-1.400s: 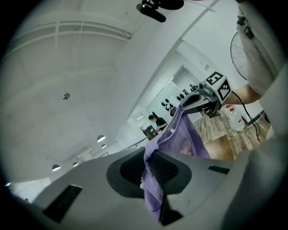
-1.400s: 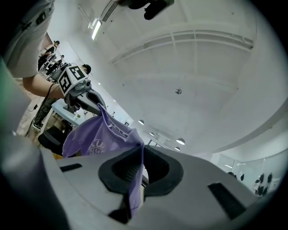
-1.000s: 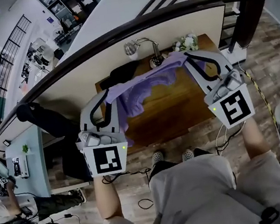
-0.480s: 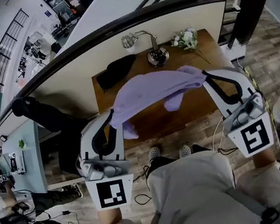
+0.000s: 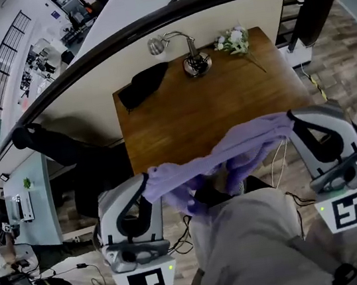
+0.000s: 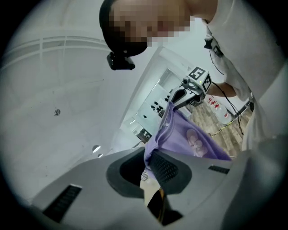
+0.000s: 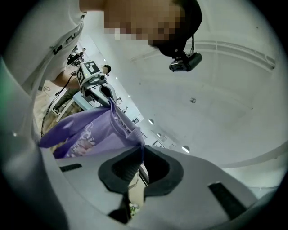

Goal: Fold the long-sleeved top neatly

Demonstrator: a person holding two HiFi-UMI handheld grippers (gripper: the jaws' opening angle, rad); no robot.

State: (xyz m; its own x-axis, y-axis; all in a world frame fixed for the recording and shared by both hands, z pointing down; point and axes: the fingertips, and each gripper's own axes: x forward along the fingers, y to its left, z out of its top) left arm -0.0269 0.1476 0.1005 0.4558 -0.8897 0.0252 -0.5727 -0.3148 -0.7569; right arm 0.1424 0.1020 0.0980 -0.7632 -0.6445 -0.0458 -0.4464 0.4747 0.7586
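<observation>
A lilac long-sleeved top (image 5: 234,153) hangs stretched between my two grippers, off the wooden table (image 5: 206,104) and in front of the person's body. My left gripper (image 5: 146,177) is shut on one end of its edge, and my right gripper (image 5: 291,119) is shut on the other end. In the left gripper view the fabric (image 6: 191,141) runs from the closed left gripper (image 6: 150,155) across to the right gripper (image 6: 189,92). The right gripper view shows the top (image 7: 87,132) pinched in the right gripper (image 7: 142,152), with the left gripper (image 7: 92,81) beyond. Sleeves and body sag below the taut edge.
At the table's far edge stand a silver desk lamp (image 5: 184,53), a small bunch of white flowers (image 5: 233,39) and a black cloth item (image 5: 142,84). A curved dark railing (image 5: 148,36) runs behind the table. Cables lie on the floor to the right (image 5: 314,87).
Both grippers have drawn back from over the table's far side toward the person, carrying the top with them; it now hangs past the table's near edge.
</observation>
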